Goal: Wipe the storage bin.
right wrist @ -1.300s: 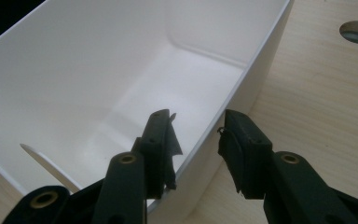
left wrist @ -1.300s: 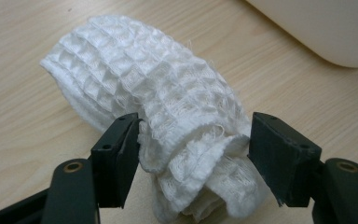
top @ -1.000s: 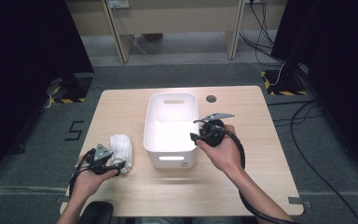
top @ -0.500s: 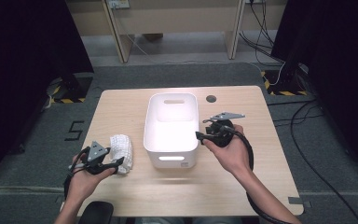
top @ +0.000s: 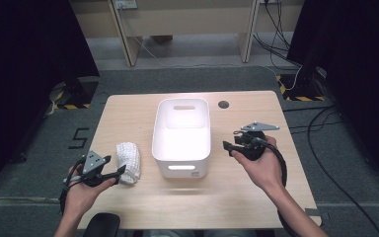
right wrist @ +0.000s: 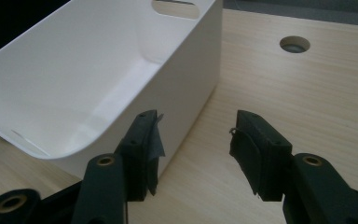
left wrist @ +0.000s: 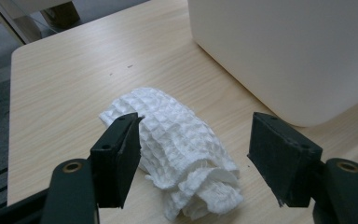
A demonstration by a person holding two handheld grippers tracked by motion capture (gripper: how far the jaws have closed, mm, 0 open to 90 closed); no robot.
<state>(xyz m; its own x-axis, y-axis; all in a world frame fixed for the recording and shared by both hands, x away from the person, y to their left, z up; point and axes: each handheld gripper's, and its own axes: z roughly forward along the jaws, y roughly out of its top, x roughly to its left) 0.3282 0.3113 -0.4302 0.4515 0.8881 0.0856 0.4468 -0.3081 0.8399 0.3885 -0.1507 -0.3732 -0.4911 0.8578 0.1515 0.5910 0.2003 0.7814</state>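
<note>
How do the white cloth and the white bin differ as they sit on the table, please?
The cloth is soft, waffle-textured and crumpled flat; the bin is smooth, rigid and upright with tall walls. The cloth is much smaller than the bin. The cloth lies between the open jaws of the left tool, while the bin stands beside the right tool, outside its open jaws. Both are white and rest on the table.

Both forearms were bare, no sleeves in sight. Each hand-held gripper, left (top: 120, 171) and right (top: 228, 147), was matte black, topped by a grey three-cornered plate and trailing a looping black cable. Up close, the blocky jaws carried dark flat pads, with brass-coloured ringed holes at the pivots, and the right's pads looked frayed at the edges.
</note>
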